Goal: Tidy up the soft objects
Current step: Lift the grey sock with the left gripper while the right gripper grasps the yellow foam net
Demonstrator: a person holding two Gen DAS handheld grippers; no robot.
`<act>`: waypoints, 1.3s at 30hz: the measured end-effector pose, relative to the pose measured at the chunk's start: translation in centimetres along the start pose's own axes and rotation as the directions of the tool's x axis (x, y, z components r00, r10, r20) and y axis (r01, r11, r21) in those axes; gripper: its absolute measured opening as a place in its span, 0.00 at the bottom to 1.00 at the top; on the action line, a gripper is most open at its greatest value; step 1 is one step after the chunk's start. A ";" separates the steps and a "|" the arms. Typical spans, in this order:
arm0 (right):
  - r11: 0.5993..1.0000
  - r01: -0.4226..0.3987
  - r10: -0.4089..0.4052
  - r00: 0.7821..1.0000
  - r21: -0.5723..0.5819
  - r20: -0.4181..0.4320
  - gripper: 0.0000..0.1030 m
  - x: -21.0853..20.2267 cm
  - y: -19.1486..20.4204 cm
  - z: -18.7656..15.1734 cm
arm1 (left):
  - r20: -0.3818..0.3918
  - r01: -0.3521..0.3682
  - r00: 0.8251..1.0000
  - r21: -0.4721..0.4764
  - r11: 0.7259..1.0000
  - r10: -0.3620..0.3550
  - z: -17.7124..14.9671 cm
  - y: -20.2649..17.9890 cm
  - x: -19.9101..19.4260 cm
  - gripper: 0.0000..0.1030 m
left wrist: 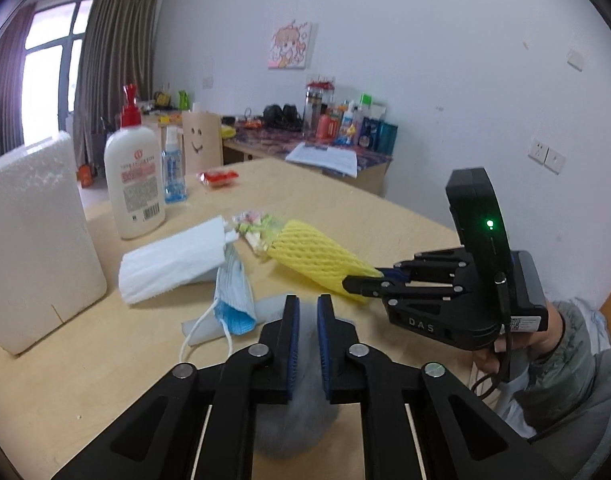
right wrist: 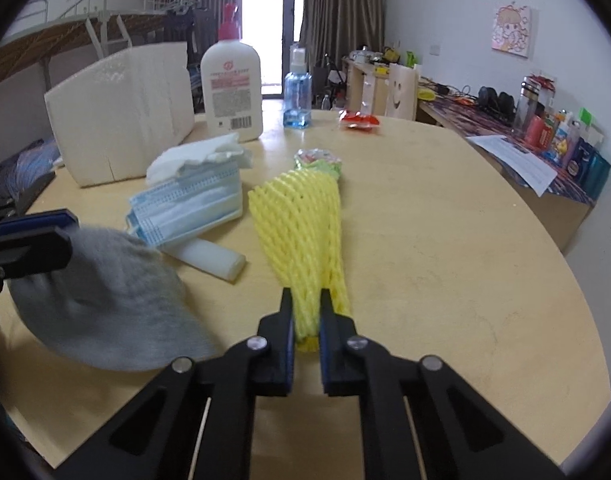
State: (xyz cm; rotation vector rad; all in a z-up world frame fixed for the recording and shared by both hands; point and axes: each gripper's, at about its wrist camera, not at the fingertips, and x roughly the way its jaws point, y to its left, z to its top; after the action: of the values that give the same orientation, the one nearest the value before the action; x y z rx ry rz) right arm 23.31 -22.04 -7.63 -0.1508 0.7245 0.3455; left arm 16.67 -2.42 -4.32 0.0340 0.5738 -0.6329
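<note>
My left gripper (left wrist: pixel 307 308) is shut on a grey cloth (left wrist: pixel 301 412), which bulges out below its pads; in the right wrist view the same left gripper (right wrist: pixel 33 236) holds the grey cloth (right wrist: pixel 105 304) hanging just above the table. My right gripper (right wrist: pixel 307 300) is shut on the near end of a yellow foam net (right wrist: pixel 301 232) that lies lengthwise on the wooden table (right wrist: pixel 445 260). Seen from the left, the right gripper (left wrist: pixel 353 284) pinches the yellow net (left wrist: pixel 313 256) at its tip. Blue face masks (right wrist: pixel 185 208) lie stacked beside the net.
A white foam box (right wrist: pixel 121 108), a lotion bottle (right wrist: pixel 231 84) and a blue spray bottle (right wrist: pixel 297 96) stand at the far side. White tissue (right wrist: pixel 201 156), a white foam strip (right wrist: pixel 209 256), a sweets bundle (right wrist: pixel 317 160) and a red packet (right wrist: pixel 357 120) lie around. A sleeve (left wrist: pixel 565 360) shows right.
</note>
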 end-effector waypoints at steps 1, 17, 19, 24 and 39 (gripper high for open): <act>1.000 -0.006 0.006 1.000 0.008 0.014 0.12 -0.6 -0.1 0.0 | 0.006 0.000 1.000 0.004 1.000 0.000 0.1 -0.2 -0.3 0.08; 0.997 -0.062 0.056 0.990 0.042 0.127 0.12 -5.1 -0.8 -1.3 | -0.049 -0.078 0.995 0.114 0.990 0.084 -0.9 -2.8 0.4 0.68; 0.997 -0.064 0.057 0.990 0.045 0.131 0.12 -5.4 -0.9 -1.8 | -0.063 -0.076 0.994 0.120 0.990 0.084 -1.1 -2.8 1.0 0.68; 0.995 -0.077 0.067 0.986 0.064 0.150 0.12 -6.2 -1.3 -2.7 | -0.134 -0.081 0.986 0.121 0.989 0.097 -1.5 -2.2 3.2 0.68; 0.992 -0.087 0.071 0.983 0.090 0.170 0.12 -6.9 -1.9 -4.1 | -0.250 -0.060 0.964 0.142 0.988 0.095 -2.3 -2.7 6.6 0.22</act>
State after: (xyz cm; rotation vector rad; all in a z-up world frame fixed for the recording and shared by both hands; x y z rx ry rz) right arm 16.63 -26.61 -5.98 -0.0002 0.5810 0.3929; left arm 18.34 -7.80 -9.29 0.2663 0.7751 -0.5935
